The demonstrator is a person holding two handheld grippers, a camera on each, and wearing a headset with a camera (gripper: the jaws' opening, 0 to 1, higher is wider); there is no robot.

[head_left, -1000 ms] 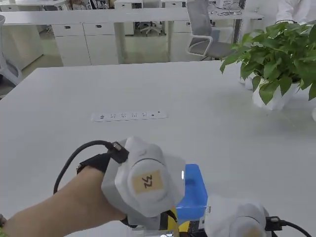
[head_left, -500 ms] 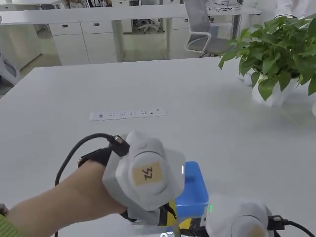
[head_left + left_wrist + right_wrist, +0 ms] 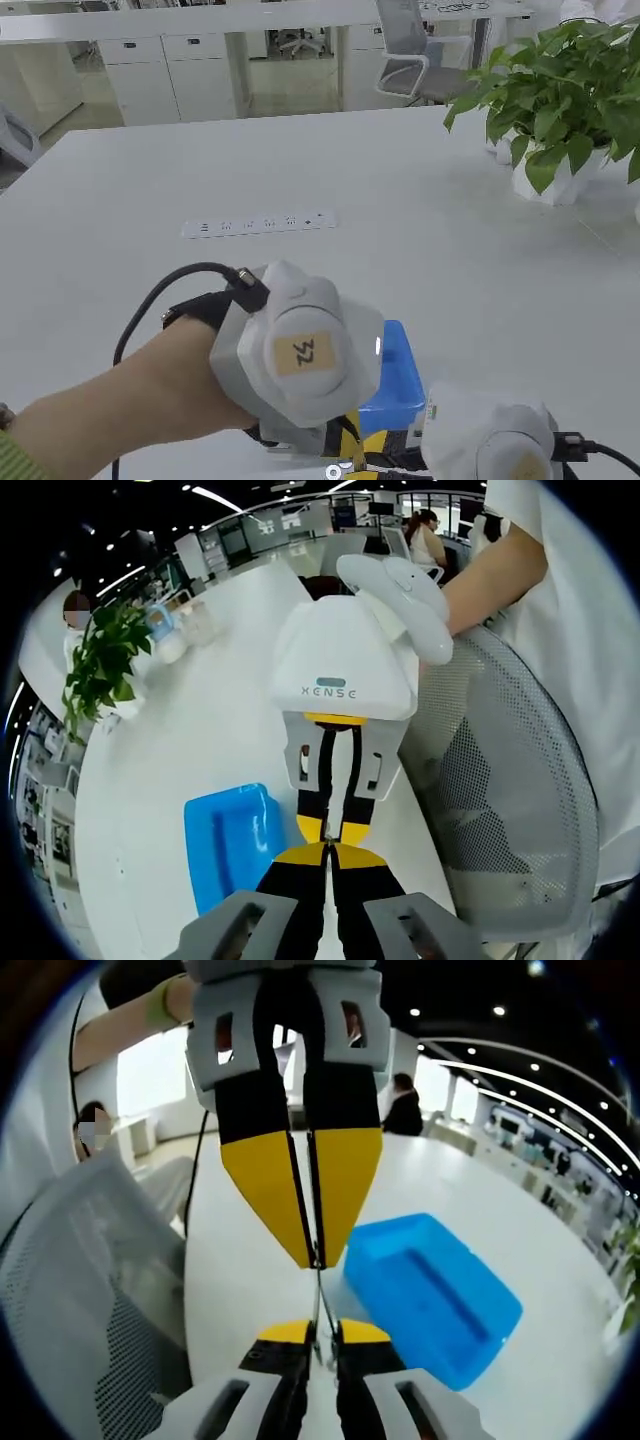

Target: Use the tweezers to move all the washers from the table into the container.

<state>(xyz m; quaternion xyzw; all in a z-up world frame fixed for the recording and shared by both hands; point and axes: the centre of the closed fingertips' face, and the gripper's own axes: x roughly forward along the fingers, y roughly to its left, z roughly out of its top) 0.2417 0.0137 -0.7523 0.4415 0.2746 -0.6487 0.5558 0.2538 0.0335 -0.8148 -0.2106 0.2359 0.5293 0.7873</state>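
Evidently the tweezers (image 3: 318, 1300) are being settled between the two grippers. The left gripper (image 3: 314, 1250) has its yellow fingers pressed together on the thin metal. The right gripper (image 3: 322, 1340) pinches the other end, tip to tip with it. The blue container (image 3: 445, 1360) sits on the table (image 3: 250, 1290) just beside them. To do this well, I would let only one side loosen at a time. I would also line the tweezers up straight along the fingers, leaving their tips free to close.
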